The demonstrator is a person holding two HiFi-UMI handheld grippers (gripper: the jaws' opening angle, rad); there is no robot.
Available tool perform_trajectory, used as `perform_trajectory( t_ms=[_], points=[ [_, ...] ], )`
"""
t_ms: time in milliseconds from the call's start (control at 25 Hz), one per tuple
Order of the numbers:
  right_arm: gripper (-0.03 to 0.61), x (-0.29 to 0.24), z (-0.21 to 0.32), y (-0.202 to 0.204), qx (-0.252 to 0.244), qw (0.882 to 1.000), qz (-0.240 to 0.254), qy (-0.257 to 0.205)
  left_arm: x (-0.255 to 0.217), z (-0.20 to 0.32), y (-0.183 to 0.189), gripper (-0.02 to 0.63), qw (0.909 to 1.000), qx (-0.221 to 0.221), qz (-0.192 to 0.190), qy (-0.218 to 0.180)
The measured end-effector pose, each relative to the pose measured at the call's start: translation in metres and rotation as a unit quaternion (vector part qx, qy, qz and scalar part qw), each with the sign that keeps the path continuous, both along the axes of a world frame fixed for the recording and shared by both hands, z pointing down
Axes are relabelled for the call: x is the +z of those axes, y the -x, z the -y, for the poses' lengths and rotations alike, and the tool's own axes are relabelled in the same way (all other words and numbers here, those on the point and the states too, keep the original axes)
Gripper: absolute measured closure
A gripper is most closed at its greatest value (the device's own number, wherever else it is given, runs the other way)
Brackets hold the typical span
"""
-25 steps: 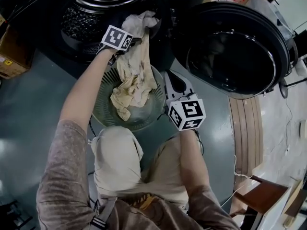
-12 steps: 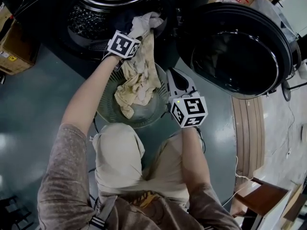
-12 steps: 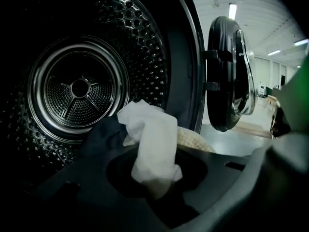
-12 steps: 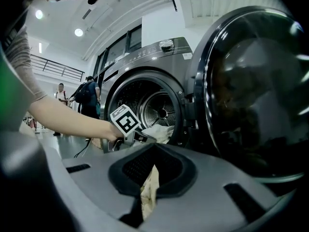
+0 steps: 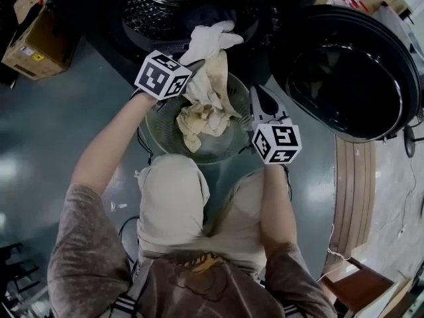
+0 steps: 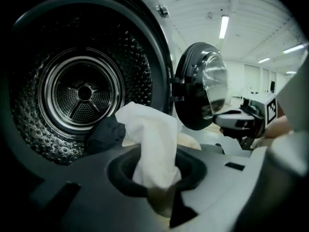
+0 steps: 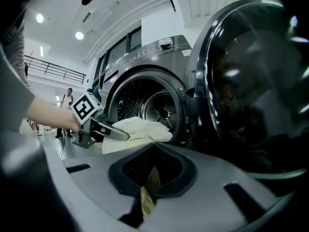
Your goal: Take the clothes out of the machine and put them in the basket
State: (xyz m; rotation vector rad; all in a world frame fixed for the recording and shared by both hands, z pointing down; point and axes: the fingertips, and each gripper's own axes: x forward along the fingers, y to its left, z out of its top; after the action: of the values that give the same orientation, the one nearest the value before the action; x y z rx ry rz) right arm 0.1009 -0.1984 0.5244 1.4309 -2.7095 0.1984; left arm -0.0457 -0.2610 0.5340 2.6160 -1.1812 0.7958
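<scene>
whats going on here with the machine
A person is unloading the dark front-loading machine. The left gripper, whose jaws have just been closing, is clamped on a cream-white cloth trailing from the drum opening into the round grey-green mesh basket. The right gripper seems to pinch the basket's rim. A dark garment lies in the drum.
</scene>
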Motion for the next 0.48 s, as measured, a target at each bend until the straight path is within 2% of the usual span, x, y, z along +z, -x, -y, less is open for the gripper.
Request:
perform_trajectory(
  t_ms=[240, 480],
  points=[
    [0.580, 0.001, 0.003, 0.011, -0.015, 1.000, 0.007, -0.005, -0.003, -0.057, 0.015, 0.525, 0.9997, -0.005, -0.017, 0.019],
    [0.580, 0.007, 0.004, 0.009, -0.018, 1.000, 0.003, -0.001, 0.012, -0.105, 0.018, 0.522, 0.9981, 0.003, -0.015, 0.060]
  ],
)
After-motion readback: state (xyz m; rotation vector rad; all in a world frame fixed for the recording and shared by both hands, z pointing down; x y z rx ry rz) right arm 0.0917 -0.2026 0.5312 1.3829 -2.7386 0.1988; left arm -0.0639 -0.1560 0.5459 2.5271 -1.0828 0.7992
